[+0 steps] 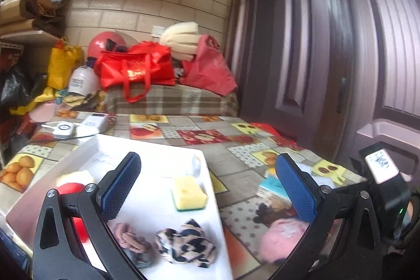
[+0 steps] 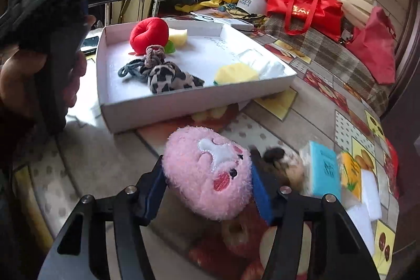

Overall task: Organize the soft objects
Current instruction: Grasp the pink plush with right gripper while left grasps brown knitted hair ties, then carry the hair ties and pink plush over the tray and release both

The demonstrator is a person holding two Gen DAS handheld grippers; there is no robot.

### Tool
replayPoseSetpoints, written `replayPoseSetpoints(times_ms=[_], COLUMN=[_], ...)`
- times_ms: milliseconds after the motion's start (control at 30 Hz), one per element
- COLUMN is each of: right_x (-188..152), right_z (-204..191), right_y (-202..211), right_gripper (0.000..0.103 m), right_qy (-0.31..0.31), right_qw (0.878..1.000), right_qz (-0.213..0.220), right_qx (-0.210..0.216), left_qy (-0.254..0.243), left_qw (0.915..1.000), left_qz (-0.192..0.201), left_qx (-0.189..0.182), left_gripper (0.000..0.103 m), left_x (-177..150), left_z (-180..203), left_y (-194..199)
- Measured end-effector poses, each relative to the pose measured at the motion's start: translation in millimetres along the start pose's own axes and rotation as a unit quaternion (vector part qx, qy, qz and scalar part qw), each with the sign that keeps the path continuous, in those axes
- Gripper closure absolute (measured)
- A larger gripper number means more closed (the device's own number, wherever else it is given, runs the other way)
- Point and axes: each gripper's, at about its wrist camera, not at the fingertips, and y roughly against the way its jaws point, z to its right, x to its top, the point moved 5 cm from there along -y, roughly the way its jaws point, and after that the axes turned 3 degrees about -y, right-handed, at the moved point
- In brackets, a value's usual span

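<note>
Pink and fluffy, the round plush toy sits on the table just in front of the white box, and my right gripper has its two blue pads pressed on the toy's sides, so I am grasping it. I think this is the grab step, and the toy has not gone into the box yet. Inside the box I can already see a red plush, a pale sponge piece behind it, a knotted rope toy, a spotted cloth and a yellow sponge near the box's far corner. So a good part of the tidying looks done. Still outside the box, to the right of the pink toy, are a brown furry thing, a blue pack, an orange pack and some white pads. I would guess some of those come next. My left gripper hangs over the box with its jaws spread wide and nothing between them.
</note>
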Motion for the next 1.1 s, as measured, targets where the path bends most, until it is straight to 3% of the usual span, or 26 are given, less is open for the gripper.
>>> replayPoseSetpoints(times_ms=[100, 200, 367, 467, 600, 633, 667, 700, 767, 867, 1000, 1100], right_x=[-31, -64, -92, -92, -91, -91, -92, -92, -94, -95, -94, -84], right_z=[34, 76, 129, 133, 132, 132, 133, 133, 132, 133, 135, 135], right_y=[33, 42, 57, 56, 55, 54, 54, 55, 56, 57, 64, 82], right_gripper=[0.043, 0.043, 0.043, 0.043, 0.043, 0.043, 0.043, 0.043, 0.043, 0.043, 0.043, 0.043], right_qy=[-0.052, -0.106, -0.201, -0.213, -0.221, -0.224, -0.227, -0.231, -0.236, -0.24, -0.257, -0.279], right_qw=[0.998, 0.991, 0.973, 0.972, 0.971, 0.97, 0.97, 0.969, 0.968, 0.968, 0.962, 0.954], right_qz=[-0.004, -0.028, -0.023, -0.02, -0.015, -0.013, -0.012, -0.01, -0.009, -0.007, 0.012, 0.068], right_qx=[-0.033, -0.078, -0.107, -0.098, -0.091, -0.088, -0.086, -0.084, -0.08, -0.078, -0.091, -0.079], left_qy=[-0.012, -0.045, -0.083, -0.066, -0.076, -0.08, -0.085, -0.089, -0.095, -0.096, -0.095, -0.106], left_qw=[0.9962, 0.982, 0.959, 0.9486, 0.9392, 0.9359, 0.9329, 0.9301, 0.931, 0.9332, 0.9524, 0.968], left_qz=[-0.047, -0.119, -0.252, -0.297, -0.325, -0.334, -0.341, -0.348, -0.342, -0.333, -0.271, -0.206], left_qx=[-0.073, -0.14, -0.1, -0.087, -0.081, -0.078, -0.078, -0.077, -0.084, -0.094, -0.101, -0.098], left_gripper=[0.0, 0.0, 0.0, 0.002, 0.007, 0.011, 0.026, 0.034, 0.059, 0.065, 0.065, 0.065], left_x=[-6, -16, -48, -65, -77, -81, -85, -88, -87, -86, -67, -52], left_z=[28, 73, 109, 106, 111, 113, 114, 115, 117, 118, 118, 118], left_y=[-10, -31, -90, -117, -136, -140, -143, -145, -142, -138, -117, -91])
